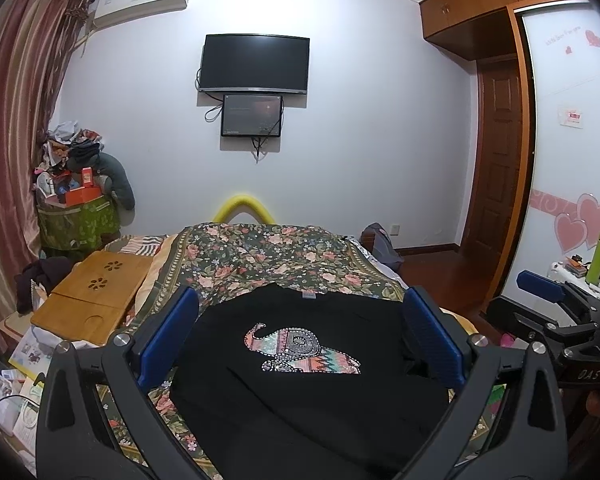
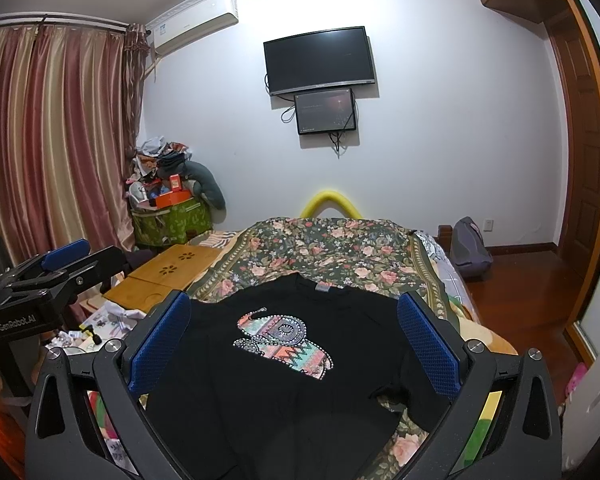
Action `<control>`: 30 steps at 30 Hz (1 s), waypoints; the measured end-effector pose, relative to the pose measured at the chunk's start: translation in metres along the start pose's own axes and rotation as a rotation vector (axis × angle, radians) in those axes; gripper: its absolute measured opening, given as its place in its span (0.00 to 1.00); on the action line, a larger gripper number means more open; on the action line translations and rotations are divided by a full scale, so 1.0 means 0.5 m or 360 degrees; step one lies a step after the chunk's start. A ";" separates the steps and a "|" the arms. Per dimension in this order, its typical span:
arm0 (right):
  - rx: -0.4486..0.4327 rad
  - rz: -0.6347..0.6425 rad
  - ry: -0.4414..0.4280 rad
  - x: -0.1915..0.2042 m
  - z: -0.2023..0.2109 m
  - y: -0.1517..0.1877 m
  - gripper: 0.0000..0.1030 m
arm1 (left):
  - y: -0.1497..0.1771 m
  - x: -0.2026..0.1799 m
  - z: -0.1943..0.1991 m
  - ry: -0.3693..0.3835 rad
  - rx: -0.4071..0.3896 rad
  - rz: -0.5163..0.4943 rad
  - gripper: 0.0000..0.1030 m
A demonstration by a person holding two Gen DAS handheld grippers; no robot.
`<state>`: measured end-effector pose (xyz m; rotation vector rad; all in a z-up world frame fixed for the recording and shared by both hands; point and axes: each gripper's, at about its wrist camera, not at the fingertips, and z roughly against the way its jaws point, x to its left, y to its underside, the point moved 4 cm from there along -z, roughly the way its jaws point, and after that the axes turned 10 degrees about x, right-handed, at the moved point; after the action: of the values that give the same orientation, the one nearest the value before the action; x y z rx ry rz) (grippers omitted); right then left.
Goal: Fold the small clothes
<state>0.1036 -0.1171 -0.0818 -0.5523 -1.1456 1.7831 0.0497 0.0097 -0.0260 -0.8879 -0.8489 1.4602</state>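
Your left gripper (image 1: 300,344) and right gripper (image 2: 296,344) both hang spread wide, holding nothing, above the black elephant-print T-shirt (image 1: 284,364) lying flat on the floral bedspread (image 1: 260,256) (collar pointing away); its right sleeve lies nearest your right fingers.

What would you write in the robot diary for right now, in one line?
stage: before first fold | black elephant T-shirt: flat on floral bedspread, print up | left gripper: open, holding nothing | right gripper: open, holding nothing
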 end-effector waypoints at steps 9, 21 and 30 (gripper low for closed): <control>0.0002 0.0001 0.0001 0.000 -0.005 0.003 1.00 | 0.000 0.000 -0.003 0.0003 0.0009 0.0001 1.00; 0.0002 -0.0006 0.0003 -0.007 -0.007 0.002 1.00 | 0.002 0.000 -0.001 0.0004 0.0011 0.0001 1.00; 0.0006 -0.0007 0.0007 -0.008 -0.008 0.002 1.00 | 0.001 -0.002 -0.002 0.0002 0.0009 0.0003 1.00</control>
<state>0.1081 -0.1189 -0.0848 -0.5508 -1.1394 1.7790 0.0504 0.0087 -0.0271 -0.8856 -0.8426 1.4629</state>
